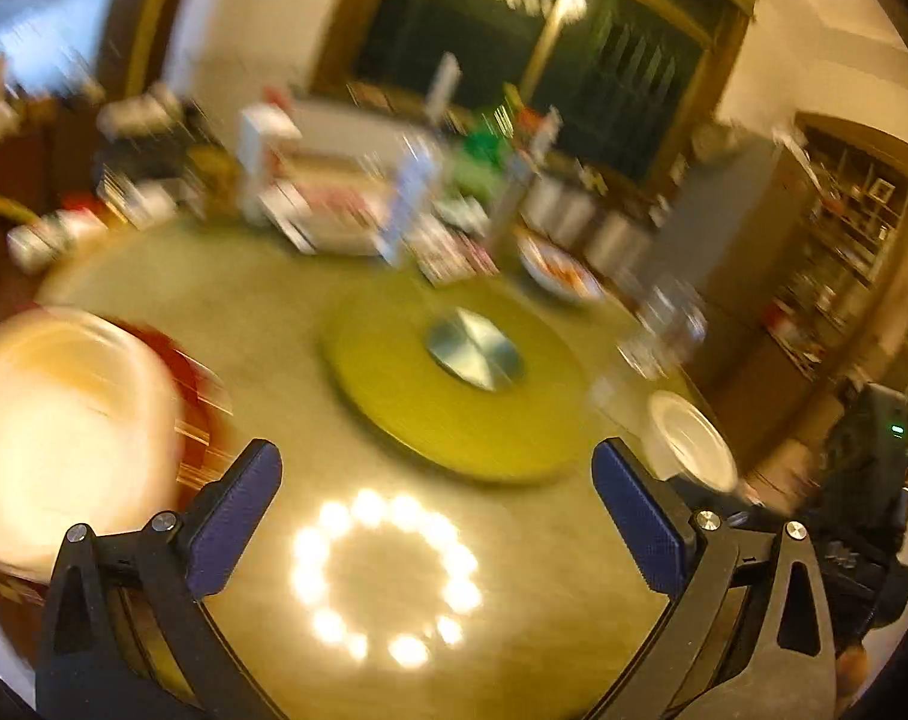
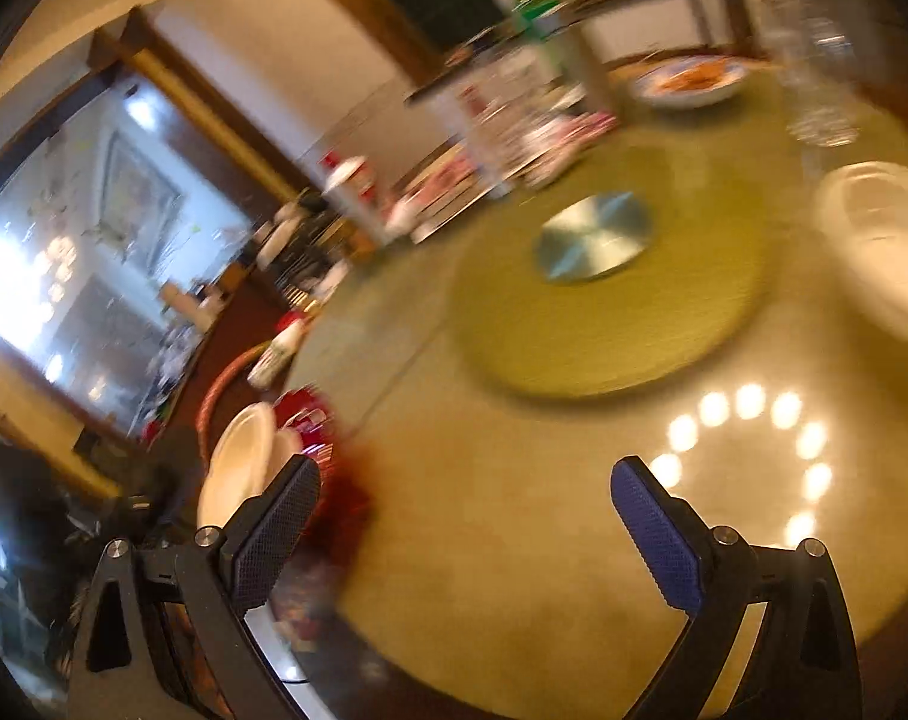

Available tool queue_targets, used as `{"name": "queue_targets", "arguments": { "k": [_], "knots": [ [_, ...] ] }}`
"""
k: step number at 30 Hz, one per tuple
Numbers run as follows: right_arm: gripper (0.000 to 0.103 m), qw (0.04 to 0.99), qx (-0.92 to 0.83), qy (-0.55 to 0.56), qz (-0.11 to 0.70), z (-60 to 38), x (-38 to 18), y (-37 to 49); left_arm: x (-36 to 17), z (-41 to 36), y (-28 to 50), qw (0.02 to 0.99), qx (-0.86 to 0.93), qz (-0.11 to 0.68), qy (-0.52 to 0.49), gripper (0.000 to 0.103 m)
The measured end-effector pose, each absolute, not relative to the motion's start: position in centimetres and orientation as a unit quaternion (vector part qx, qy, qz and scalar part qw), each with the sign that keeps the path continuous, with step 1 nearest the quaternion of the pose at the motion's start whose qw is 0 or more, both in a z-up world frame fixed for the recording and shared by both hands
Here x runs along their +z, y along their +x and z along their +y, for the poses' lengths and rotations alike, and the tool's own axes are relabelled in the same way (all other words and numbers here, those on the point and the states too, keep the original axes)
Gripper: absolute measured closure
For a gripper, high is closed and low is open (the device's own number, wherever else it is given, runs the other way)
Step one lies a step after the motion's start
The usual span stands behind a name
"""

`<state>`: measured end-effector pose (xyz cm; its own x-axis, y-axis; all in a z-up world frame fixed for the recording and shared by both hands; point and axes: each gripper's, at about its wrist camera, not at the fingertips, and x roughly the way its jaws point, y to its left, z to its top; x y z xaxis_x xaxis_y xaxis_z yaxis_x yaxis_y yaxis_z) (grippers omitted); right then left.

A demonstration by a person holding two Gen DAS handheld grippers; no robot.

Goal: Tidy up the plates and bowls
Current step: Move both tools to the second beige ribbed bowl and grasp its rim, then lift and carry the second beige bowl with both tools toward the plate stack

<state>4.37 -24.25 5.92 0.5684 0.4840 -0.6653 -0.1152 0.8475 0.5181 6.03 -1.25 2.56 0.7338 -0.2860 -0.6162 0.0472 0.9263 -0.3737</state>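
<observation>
Two grippers hang spread and empty: left gripper [image 1: 436, 516] has a white plate stack [image 1: 64, 420] close at its left, right gripper [image 2: 466, 525] seemingly a blurred white plate [image 2: 880, 246] up-right.

Right gripper [image 2: 463, 531] wide open, nothing btwn fingers [image 2: 658, 540], above round worktop [image 2: 514, 510]. Blurry. White plate [image 2: 880, 246] at right edge, beside green turntable [image 2: 604, 324] w/ metal disc [image 2: 595, 237] at centre. Another white plate [image 2: 238, 462] at left, behind left finger, next to sth red [image 2: 310, 420]. Bowl w/ food [image 2: 688, 81] far side.
</observation>
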Motion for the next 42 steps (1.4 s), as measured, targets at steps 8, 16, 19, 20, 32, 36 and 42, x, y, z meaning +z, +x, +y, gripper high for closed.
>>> {"name": "queue_targets", "arguments": {
  "k": [8, 16, 19, 20, 32, 36, 42],
  "knots": [
    [0.010, 0.870, 0.031, 0.264, 0.416, -37.9, 6.5, 4.3, 0.4, -13.5, 11.5, 0.858, -0.180, 0.446, -0.183, 0.000],
    [0.029, 0.838, -0.050, 0.305, 0.449, -45.6, 4.3, 7.0, 0.3, -22.6, 15.1, 0.843, -0.202, 0.475, -0.152, 0.000],
    [0.037, 0.830, -0.064, 0.314, 0.457, -47.3, 3.3, 8.0, -0.8, -24.5, 15.7, 0.840, -0.196, 0.487, -0.135, 0.000],
    [0.041, 0.827, -0.069, 0.318, 0.459, -47.9, 2.8, 8.4, -1.2, -24.8, 16.0, 0.839, -0.192, 0.491, -0.134, 0.000],
    [0.094, 0.813, -0.072, 0.335, 0.471, -48.3, -0.1, 11.3, -3.9, -28.1, 16.8, 0.847, -0.164, 0.505, -0.025, 0.089],
    [0.095, 0.830, -0.083, 0.319, 0.449, -46.8, 0.8, 10.8, -3.2, -26.5, 15.5, 0.860, -0.159, 0.483, -0.034, 0.088],
    [0.095, 0.851, -0.059, 0.313, 0.418, -42.6, 1.2, 11.1, -2.1, -22.1, 15.0, 0.885, -0.128, 0.445, -0.053, 0.089]
  ]
}}
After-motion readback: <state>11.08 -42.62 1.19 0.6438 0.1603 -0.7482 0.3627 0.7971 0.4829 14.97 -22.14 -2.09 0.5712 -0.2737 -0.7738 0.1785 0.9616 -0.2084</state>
